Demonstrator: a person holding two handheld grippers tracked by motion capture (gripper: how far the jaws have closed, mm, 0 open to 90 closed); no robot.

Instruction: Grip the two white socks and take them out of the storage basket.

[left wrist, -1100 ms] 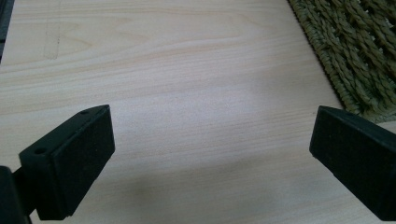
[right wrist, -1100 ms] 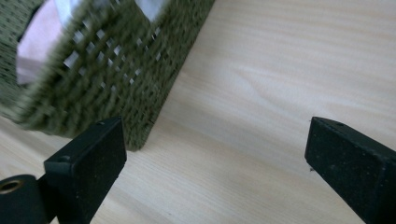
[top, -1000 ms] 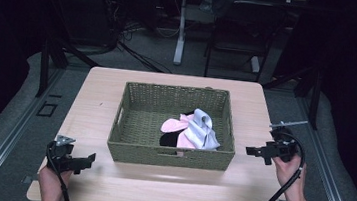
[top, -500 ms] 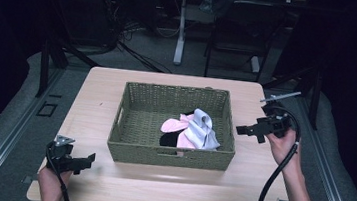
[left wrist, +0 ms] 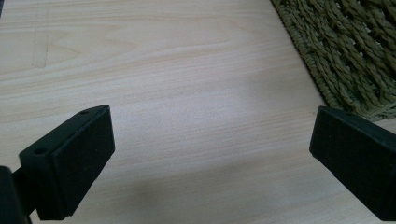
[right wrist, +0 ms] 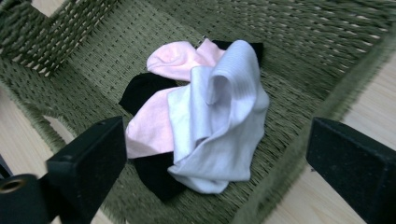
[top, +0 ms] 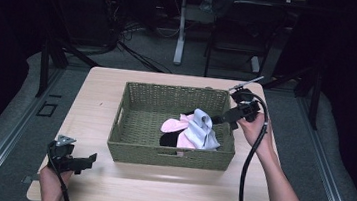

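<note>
The light wooden tabletop (top: 166, 195) carried an olive woven basket (top: 170, 156) at its middle. Inside the basket, toward its right side, a small heap of socks lay: a white sock (right wrist: 219, 121) on top, a pink sock (right wrist: 175, 60) beneath it, and a black sock (right wrist: 142, 91) at the bottom. The right hand-held gripper (top: 221, 119) hung over the basket's right rim, jaws spread wide, aimed at the heap without touching it. The left hand-held gripper (top: 91, 159) sat low over the tabletop's near left corner, jaws wide apart and empty.
</note>
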